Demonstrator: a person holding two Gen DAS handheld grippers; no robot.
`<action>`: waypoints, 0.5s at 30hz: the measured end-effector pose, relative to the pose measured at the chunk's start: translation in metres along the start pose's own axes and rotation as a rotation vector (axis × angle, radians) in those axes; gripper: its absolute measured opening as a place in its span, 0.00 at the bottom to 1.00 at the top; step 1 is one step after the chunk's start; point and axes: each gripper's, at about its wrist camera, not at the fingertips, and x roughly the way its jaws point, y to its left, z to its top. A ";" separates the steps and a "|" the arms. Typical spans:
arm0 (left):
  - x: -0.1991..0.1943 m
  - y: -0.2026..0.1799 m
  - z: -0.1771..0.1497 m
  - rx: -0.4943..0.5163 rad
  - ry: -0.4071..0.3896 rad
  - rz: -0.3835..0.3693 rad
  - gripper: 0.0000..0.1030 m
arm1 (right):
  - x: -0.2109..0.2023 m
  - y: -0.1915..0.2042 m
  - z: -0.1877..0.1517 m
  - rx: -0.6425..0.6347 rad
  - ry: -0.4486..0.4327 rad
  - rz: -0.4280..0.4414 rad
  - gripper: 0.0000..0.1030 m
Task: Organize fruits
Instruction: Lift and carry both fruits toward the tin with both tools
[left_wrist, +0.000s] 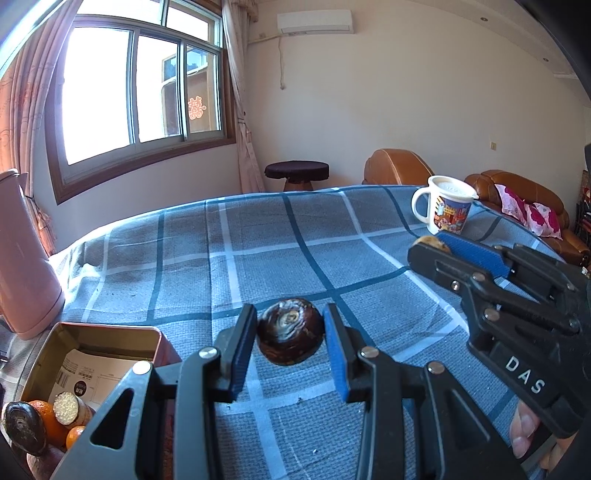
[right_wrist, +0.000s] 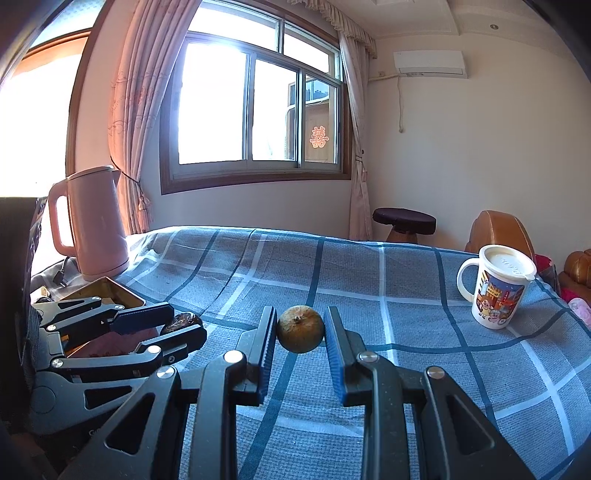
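In the left wrist view my left gripper is shut on a dark brown water chestnut, held just above the blue checked cloth. In the right wrist view my right gripper is shut on a small brown-green round fruit. The right gripper also shows at the right of the left wrist view, with the fruit's tip at its fingers. The left gripper shows at the left of the right wrist view, beside an open metal tin that holds oranges, another chestnut and a cut piece.
A white picture mug with a lid stands at the right on the cloth. A pink kettle stands at the back left, behind the tin. A brown sofa and a stool lie beyond the table.
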 end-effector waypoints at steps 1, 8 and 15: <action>-0.001 0.000 0.000 -0.001 -0.004 0.001 0.37 | -0.001 0.000 0.000 -0.001 -0.004 0.000 0.27; -0.005 0.001 -0.001 -0.007 -0.026 0.007 0.37 | -0.007 0.001 -0.001 -0.002 -0.025 0.000 0.27; -0.010 0.004 -0.001 -0.017 -0.048 0.012 0.37 | -0.010 0.000 -0.002 -0.001 -0.039 0.002 0.27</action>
